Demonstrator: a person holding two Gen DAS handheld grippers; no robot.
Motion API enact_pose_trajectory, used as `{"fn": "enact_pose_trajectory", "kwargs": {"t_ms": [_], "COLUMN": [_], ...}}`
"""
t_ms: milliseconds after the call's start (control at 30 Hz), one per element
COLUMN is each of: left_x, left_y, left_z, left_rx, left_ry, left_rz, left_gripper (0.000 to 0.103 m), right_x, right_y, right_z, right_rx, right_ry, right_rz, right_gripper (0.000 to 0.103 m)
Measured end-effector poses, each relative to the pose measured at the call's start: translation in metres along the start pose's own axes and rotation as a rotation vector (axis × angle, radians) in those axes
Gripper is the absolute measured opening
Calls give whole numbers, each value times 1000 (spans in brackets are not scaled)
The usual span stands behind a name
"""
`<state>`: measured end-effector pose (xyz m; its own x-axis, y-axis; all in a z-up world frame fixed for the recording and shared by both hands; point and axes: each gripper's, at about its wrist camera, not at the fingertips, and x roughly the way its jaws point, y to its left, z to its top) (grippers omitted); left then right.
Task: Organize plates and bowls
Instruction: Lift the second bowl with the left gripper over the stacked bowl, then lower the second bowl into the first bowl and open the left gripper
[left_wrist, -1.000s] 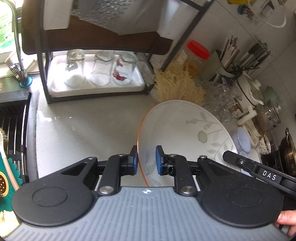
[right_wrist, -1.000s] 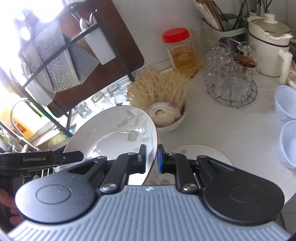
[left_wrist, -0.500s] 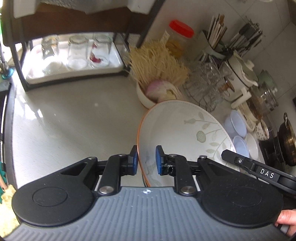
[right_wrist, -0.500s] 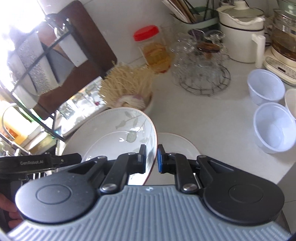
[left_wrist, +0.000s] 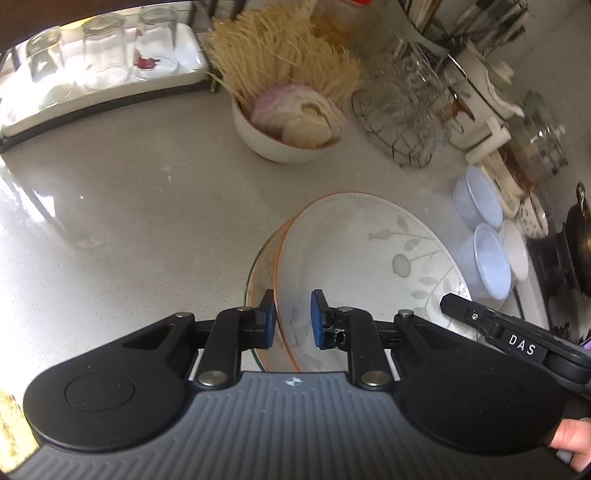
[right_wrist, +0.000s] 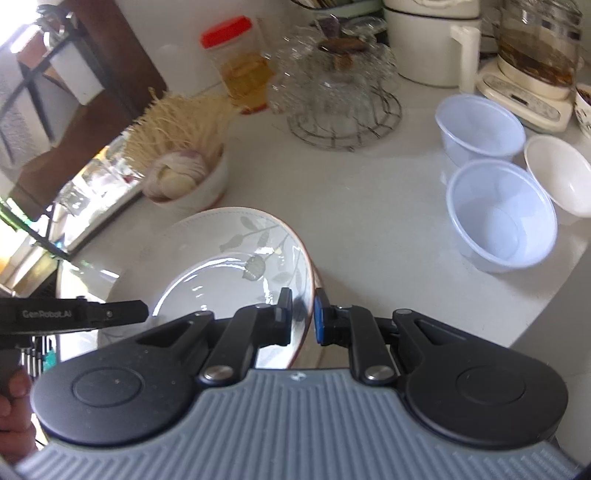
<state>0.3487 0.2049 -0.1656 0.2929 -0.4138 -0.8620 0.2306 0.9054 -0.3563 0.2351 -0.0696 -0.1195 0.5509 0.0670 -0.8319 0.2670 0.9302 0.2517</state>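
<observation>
A white plate with a grey leaf pattern and an orange rim is held by both grippers. My left gripper is shut on its left rim. My right gripper is shut on its right rim. The plate also shows in the right wrist view. It hangs just above a second, similar plate that lies on the counter, whose edge shows under it. Whether the two plates touch I cannot tell.
A white bowl of dry noodles and onion stands behind the plates. A wire rack of glass cups, two translucent plastic bowls, a small white bowl, a red-lidded jar and a kettle stand to the right. Upturned glasses sit on a tray at back left.
Both grippers have carried the plate down and to the right, from in front of the shelf rack to just over the plate on the counter. Both stayed shut on the rim.
</observation>
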Motion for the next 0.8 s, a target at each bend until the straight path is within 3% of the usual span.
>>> {"fn": "enact_pose_trajectory", "kwargs": {"t_ms": [300, 800], "left_x": [17, 18], "left_y": [-6, 0], "left_z": [-3, -1], "left_rx": [25, 10], "left_ry": [25, 19], "left_rz": [29, 41], "left_gripper": [22, 23], "right_x": [8, 21], "right_y": [1, 5], "right_z": [-3, -5], "right_rx": [-38, -79], "right_ry": [10, 13], "right_rz": [-52, -60], "right_gripper": [15, 15]}}
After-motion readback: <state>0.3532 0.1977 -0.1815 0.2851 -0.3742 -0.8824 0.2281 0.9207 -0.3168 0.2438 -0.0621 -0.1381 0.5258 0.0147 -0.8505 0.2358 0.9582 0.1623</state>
